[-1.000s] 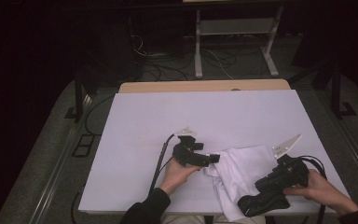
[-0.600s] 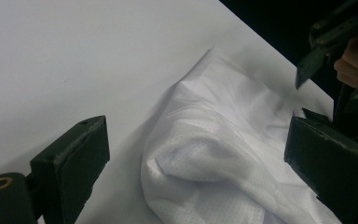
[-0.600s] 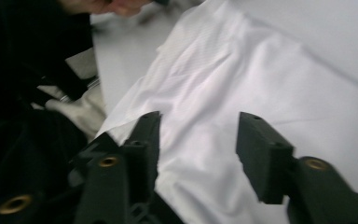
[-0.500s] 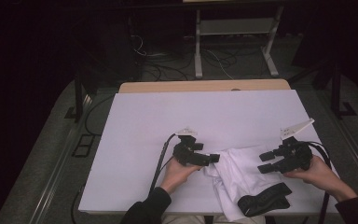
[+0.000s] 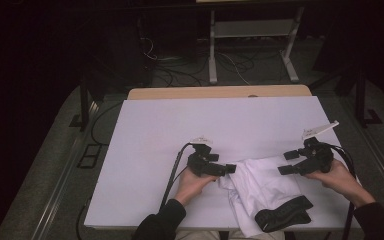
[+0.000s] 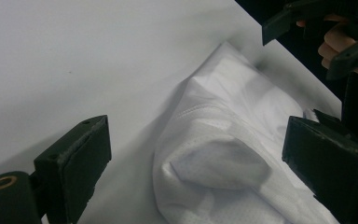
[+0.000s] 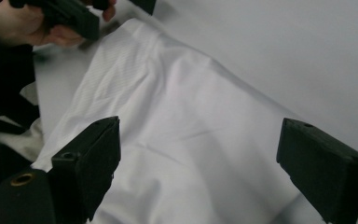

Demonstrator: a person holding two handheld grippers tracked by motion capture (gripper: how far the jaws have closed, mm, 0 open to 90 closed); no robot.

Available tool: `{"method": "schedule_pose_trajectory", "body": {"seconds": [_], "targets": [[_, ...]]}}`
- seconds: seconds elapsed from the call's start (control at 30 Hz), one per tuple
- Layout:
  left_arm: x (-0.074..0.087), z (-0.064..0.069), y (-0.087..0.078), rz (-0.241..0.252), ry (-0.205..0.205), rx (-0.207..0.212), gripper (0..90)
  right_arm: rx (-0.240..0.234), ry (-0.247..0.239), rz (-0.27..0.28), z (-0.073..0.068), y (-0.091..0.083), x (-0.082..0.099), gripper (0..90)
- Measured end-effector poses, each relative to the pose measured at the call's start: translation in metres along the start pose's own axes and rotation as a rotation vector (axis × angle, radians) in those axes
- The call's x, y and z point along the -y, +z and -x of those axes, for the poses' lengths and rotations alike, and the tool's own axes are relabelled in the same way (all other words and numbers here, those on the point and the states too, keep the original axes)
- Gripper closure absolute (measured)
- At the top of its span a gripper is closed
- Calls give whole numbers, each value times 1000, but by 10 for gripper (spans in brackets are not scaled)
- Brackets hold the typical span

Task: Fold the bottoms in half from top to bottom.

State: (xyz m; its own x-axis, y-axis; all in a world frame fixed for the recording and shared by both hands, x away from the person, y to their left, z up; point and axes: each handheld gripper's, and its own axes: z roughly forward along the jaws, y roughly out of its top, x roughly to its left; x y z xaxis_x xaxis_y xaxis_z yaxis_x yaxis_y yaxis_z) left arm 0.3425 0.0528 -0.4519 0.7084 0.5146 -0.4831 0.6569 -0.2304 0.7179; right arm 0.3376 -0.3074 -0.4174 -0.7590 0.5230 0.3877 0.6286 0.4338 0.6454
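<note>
A crumpled white garment (image 5: 260, 187) with a black band (image 5: 282, 214) lies near the table's front edge. My left gripper (image 5: 230, 169) rests at the garment's left edge. Its jaws stand open, with a fold of the white cloth (image 6: 214, 163) lying between them untouched. My right gripper (image 5: 287, 162) hovers over the garment's far right corner. Its jaws have just been opening and stand wide, and the smooth white cloth (image 7: 182, 126) lies below them, not gripped. The other hand and its gripper (image 7: 70, 18) show at the top left of the right gripper view.
The white table sheet (image 5: 220, 125) stretches bare behind the garment, with a wooden edge (image 5: 220, 92) at the back. The right gripper's cable (image 5: 347, 165) loops near the table's right edge. A metal stand (image 5: 250, 45) and loose cables are on the dark floor beyond.
My right gripper has let go of the black band, opened, and moved away toward the far right. The band now lies on the garment by the front edge. The left gripper has stayed put.
</note>
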Motion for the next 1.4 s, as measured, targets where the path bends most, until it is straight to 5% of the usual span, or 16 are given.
{"method": "schedule_pose_trajectory", "body": {"seconds": [0.53, 0.77, 1.17, 1.4], "targets": [[4, -10, 11, -4, -60, -16, 279, 90, 99, 44, 37, 3, 5, 187], [5, -8, 13, -40, -43, -21, 451, 135, 120, 40, 48, 8, 7, 287], [6, -15, 12, -66, -81, -1, 816, 132, 106, 21, 53, 15, 8, 453], [6, -14, 11, -71, -68, -8, 860, 152, 85, 9, 50, 18, 7, 574]]}}
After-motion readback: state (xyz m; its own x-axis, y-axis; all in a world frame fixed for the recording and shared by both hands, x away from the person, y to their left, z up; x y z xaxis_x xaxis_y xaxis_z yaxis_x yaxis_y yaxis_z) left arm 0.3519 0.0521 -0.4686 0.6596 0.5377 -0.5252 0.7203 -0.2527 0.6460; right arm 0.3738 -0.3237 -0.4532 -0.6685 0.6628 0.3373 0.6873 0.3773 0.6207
